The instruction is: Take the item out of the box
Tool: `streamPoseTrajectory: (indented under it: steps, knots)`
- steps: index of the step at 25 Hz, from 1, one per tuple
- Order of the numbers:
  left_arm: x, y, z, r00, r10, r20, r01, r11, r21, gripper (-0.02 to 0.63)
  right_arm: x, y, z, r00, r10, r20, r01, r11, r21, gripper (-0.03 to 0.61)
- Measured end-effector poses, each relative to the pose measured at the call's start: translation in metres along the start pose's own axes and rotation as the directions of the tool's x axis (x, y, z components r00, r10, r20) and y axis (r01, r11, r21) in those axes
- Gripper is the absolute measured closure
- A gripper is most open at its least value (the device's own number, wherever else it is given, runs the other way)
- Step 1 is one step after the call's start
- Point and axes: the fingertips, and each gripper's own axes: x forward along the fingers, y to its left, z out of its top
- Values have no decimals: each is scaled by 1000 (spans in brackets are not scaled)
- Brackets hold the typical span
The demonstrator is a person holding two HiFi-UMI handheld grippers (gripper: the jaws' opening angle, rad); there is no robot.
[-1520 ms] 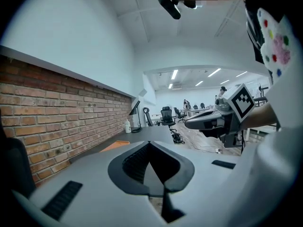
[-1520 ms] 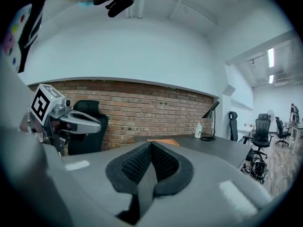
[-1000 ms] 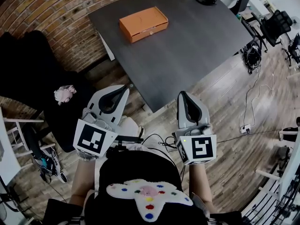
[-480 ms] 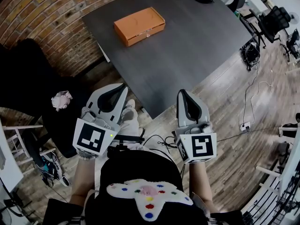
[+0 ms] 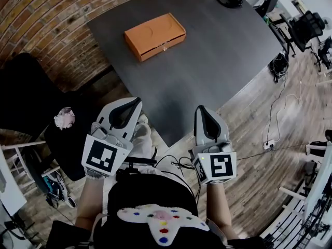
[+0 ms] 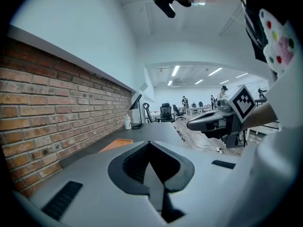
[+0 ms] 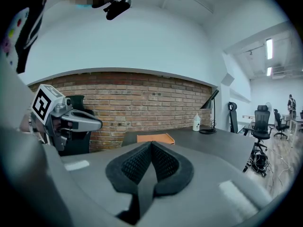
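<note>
Flat rectangular orange box (image 5: pixel 154 36) lay on the dark grey bench (image 5: pixel 218 61), lid apparently down, toward the brick wall (image 5: pixel 46 30) side. It sat well ahead of both tongs, long axis crosswise to the approach. Judged the left tongs (image 5: pixel 136 101) slightly nearer than the right tongs (image 5: pixel 200 110). Both pairs were fully closed, gripping and touching nothing.

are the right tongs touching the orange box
Apart. The head view shows the right tongs, shut and empty, at the near edge of the table, with bare tabletop between them and the orange box.
</note>
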Motion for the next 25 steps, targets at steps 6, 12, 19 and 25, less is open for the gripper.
streamPoseTrajectory:
  steps: [6, 12, 19, 25]
  knots:
    - [24, 20, -11, 1000, -22, -18, 22, 1000, 0, 609, 34, -7, -12, 1000, -9, -20, 9, 1000, 17, 569]
    - [52, 38, -17, 999, -41, -28, 41, 999, -25, 609, 69, -17, -22, 998, 12, -59, -13, 1000, -15, 569]
    - [83, 62, -30, 997, -51, -54, 50, 999, -17, 609, 114, -26, -37, 993, 17, -115, -19, 1000, -20, 569]
    - [105, 84, -41, 996, -48, -69, 46, 999, -26, 609, 156, -28, -42, 990, 49, -135, -49, 999, 8, 511]
